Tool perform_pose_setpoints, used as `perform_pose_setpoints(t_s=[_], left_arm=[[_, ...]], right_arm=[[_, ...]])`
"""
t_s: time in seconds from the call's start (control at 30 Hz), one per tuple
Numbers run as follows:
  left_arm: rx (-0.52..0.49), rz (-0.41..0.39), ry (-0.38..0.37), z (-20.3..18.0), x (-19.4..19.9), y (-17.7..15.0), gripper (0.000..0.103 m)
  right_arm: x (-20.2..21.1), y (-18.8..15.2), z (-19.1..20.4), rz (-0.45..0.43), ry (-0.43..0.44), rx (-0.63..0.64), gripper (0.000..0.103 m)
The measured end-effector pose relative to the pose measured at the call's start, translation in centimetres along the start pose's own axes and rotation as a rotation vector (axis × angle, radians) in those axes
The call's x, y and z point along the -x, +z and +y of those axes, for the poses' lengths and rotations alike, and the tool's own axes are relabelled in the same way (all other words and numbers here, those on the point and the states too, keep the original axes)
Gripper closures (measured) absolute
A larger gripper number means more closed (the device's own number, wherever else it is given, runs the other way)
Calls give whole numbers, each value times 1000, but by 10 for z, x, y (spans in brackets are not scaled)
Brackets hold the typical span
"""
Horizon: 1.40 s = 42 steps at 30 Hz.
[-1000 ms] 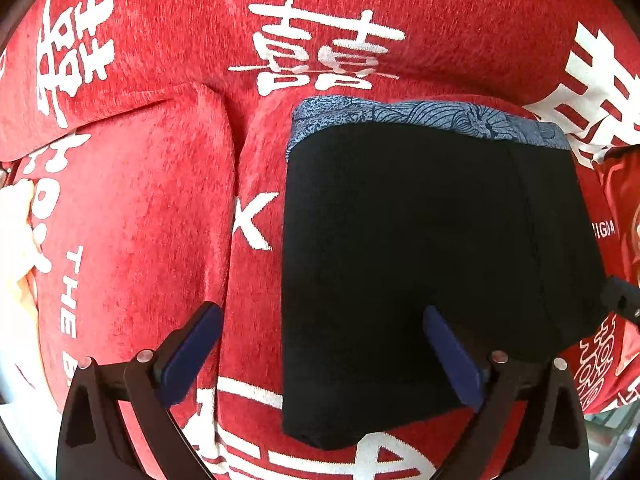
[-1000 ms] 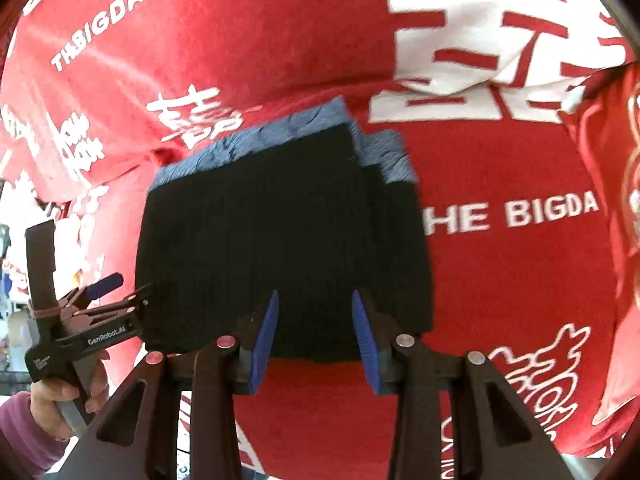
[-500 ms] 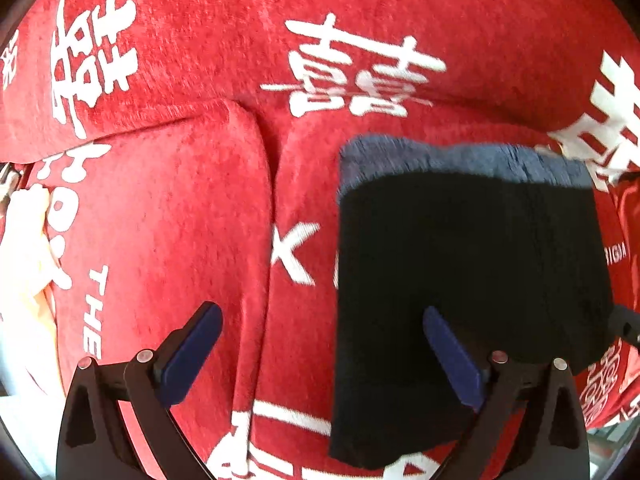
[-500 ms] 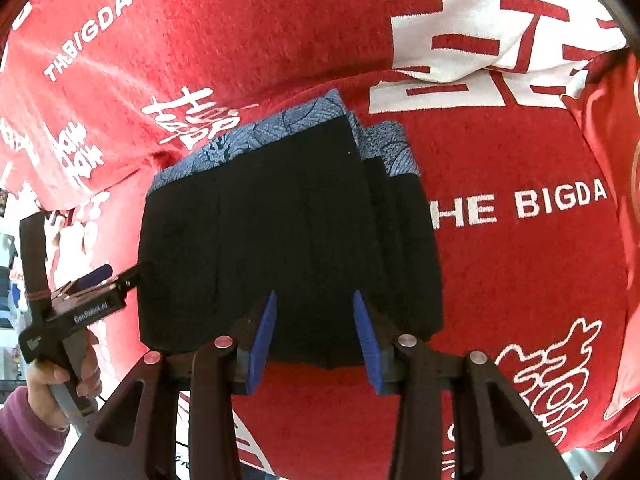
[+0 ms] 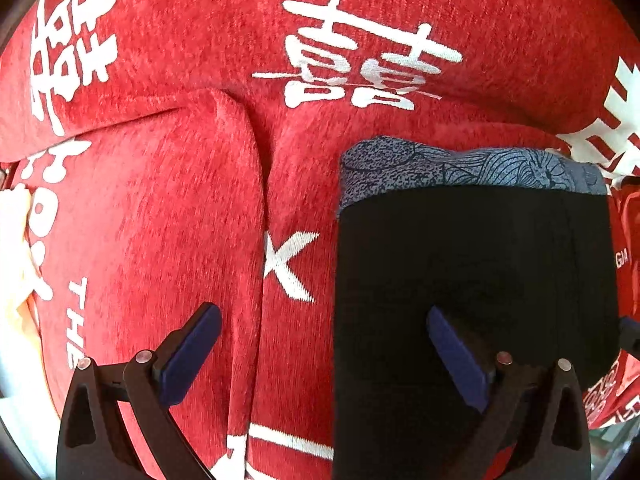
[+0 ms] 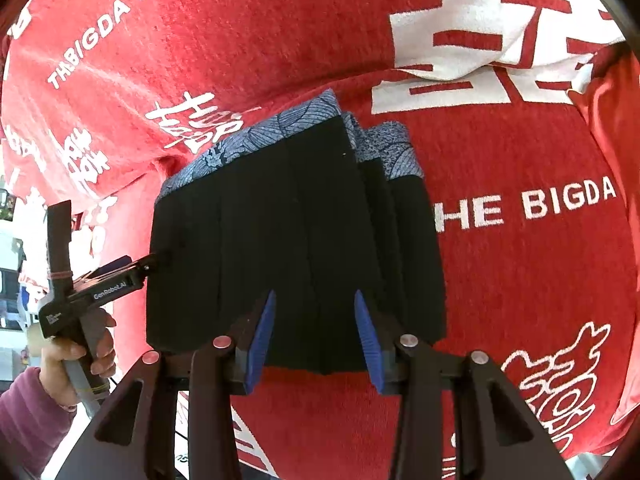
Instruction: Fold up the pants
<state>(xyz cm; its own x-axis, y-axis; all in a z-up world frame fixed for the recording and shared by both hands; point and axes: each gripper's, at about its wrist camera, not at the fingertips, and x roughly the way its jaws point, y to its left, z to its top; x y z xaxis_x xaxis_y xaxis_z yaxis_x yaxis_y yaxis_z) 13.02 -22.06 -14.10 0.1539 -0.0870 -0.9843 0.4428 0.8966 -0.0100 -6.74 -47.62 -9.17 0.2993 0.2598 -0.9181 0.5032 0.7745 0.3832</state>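
Observation:
The black pants (image 5: 472,280) lie folded into a compact rectangle on the red cushion, with a blue patterned waistband (image 5: 460,168) at the far edge. They also show in the right wrist view (image 6: 296,240). My left gripper (image 5: 320,344) is open wide, its right finger over the pants' near left part, its left finger over bare cushion. My right gripper (image 6: 314,332) is open and empty, its fingertips just above the pants' near edge. In the right wrist view the left gripper (image 6: 132,270) sits at the pants' left edge, hand-held.
Red sofa cushions (image 5: 160,220) with white lettering cover the scene. A seam between two cushions (image 5: 260,208) runs left of the pants. A red backrest (image 6: 280,32) rises behind. A pale object (image 5: 12,248) lies at the far left.
The left gripper has shifted left, then eased back a little, so the pants sit further right in its view than a second ago. The right gripper has barely moved. The pants lie still.

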Motion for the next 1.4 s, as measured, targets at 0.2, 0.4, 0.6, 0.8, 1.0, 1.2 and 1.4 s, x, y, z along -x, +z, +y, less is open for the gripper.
perform_pose_setpoints(t_s=[0.2,0.4,0.6,0.8,1.0,1.2,1.4], left_arm=[[3,10,14,1,9,-9,0],[22,26,4,5,12,-10,0],[20,22,-41,0,13,-6,0],[6,34,-115,-3,9,2,0],[-4,44,-158,-5,4,10,0],[16,110,-269,4,-10,13,0],[-22,117,-342,5,-18,14,0]], right_arm=[[6,-4,-12,-3,16,-23,55],[10,-4,-32,-2,27,-80,49],[11,-2,-45,-5,67,-122,42],[8,8,-54,6,125,-107,29],[-5,20,-71,32,184,-140,26],[-20,22,-90,69,252,-173,26],[-33,27,-107,115,324,-167,24]])
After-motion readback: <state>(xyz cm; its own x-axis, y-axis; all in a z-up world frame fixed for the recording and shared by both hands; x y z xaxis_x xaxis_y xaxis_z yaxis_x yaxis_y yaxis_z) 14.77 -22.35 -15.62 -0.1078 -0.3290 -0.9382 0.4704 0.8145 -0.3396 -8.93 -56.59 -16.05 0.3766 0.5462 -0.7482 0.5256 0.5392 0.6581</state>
